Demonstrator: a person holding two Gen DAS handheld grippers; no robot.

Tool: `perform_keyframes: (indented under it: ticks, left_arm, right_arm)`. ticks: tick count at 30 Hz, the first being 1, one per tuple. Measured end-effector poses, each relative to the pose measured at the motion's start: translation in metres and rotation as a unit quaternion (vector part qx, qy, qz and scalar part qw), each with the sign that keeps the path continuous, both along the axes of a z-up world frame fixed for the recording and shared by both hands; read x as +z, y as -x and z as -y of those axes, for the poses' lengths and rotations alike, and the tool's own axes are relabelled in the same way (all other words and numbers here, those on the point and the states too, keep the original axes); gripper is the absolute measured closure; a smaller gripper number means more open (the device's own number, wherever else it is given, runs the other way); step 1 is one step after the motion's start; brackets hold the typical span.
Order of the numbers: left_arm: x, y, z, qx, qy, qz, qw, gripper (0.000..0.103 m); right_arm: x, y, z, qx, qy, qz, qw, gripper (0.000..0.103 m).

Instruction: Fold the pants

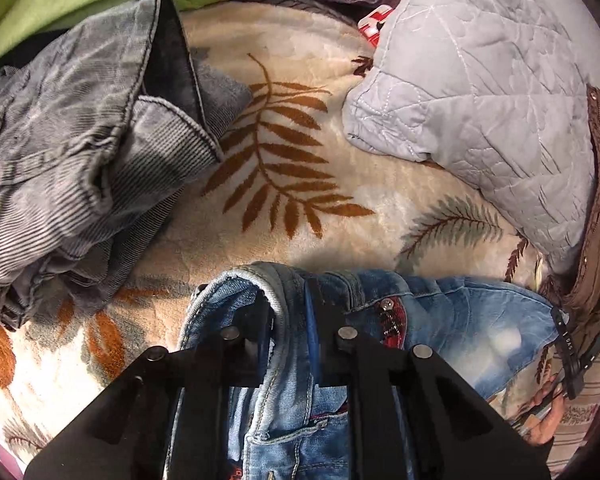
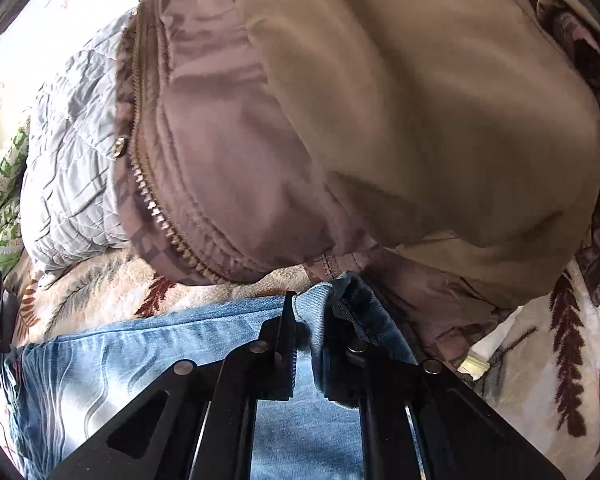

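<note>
Left wrist view is filled at the bottom by the left hand-held gripper (image 1: 289, 320), whose black fingers are clenched on the waistband of the blue jeans (image 1: 460, 320). A metal button and a red patch are seen on the denim just beside the right finger. The jeans are spread on a cream blanket (image 1: 300, 60) printed with brown and green fern leaves. Only this view shows the crumpled grey corduroy pants (image 1: 71, 152) lying on the blanket at the left, well apart from the jeans, and a green cloth (image 1: 59, 0) behind them. A grey quilted pillow (image 1: 480, 80) is seen at the upper right, with a small red and white item half hidden beside it. At the right edge a black device with a small green light is visible; whether it belongs to the other gripper cannot be told. In the right wrist view the right hand-held gripper (image 2: 320, 332) is clenched on a folded edge of the same jeans (image 2: 139, 360), which stretch away to the left over the blanket (image 2: 99, 292). Here a large brown jacket (image 2: 380, 120) with a brass zipper is shown, filling most of the frame and resting against the quilted pillow (image 2: 71, 160); only a strip of it appears in the left view.
</note>
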State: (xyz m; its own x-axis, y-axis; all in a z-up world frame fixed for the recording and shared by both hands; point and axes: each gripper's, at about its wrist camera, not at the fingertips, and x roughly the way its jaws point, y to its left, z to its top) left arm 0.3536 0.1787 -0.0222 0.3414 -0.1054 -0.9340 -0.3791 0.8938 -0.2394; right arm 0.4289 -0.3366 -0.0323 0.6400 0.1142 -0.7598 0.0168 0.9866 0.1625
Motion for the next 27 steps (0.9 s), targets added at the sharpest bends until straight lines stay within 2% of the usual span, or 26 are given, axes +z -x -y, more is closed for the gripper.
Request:
perform_keyframes:
  ticks: [4, 8, 12, 14, 17, 20, 22, 24, 26, 27]
  left_arm:
    - [0.037, 0.044, 0.012, -0.008, -0.025, 0.058, 0.998, 0.094]
    - [0.07, 0.097, 0.022, -0.015, -0.034, 0.107, 0.9936, 0.094]
    - [0.083, 0.158, 0.038, -0.023, -0.021, 0.136, 0.9902, 0.094]
    - [0.082, 0.191, 0.042, -0.027, -0.005, 0.142, 0.9895, 0.093]
    - [0.057, 0.231, 0.047, -0.023, 0.013, 0.126, 0.9916, 0.092]
    - [0.014, 0.253, 0.049, -0.025, 0.029, 0.063, 0.9973, 0.091]
    - [-0.006, 0.268, 0.048, -0.02, 0.048, 0.029, 0.9982, 0.091]
    - [-0.003, 0.287, 0.043, -0.011, 0.066, 0.039, 0.997, 0.091]
    - [0.01, 0.304, 0.037, -0.001, 0.079, 0.065, 0.9948, 0.091]
    - [0.017, 0.311, 0.036, 0.004, 0.088, 0.078, 0.993, 0.086]
  right_arm:
    - [0.027, 0.041, 0.012, 0.001, -0.022, 0.027, 0.999, 0.095]
    - [0.055, 0.102, 0.04, -0.005, -0.055, 0.056, 0.997, 0.095]
    - [0.065, 0.173, 0.063, -0.015, -0.084, 0.07, 0.994, 0.095]
    - [0.058, 0.216, 0.076, -0.019, -0.095, 0.068, 0.993, 0.095]
    - [0.035, 0.276, 0.101, -0.037, -0.108, 0.05, 0.992, 0.095]
    - [-0.008, 0.313, 0.117, -0.058, -0.12, 0.002, 0.991, 0.091]
    - [-0.031, 0.33, 0.12, -0.069, -0.118, -0.031, 0.99, 0.081]
    - [-0.037, 0.344, 0.122, -0.072, -0.119, -0.038, 0.989, 0.076]
    - [-0.03, 0.361, 0.124, -0.076, -0.117, -0.026, 0.99, 0.075]
    - [-0.024, 0.367, 0.126, -0.081, -0.114, -0.018, 0.99, 0.075]
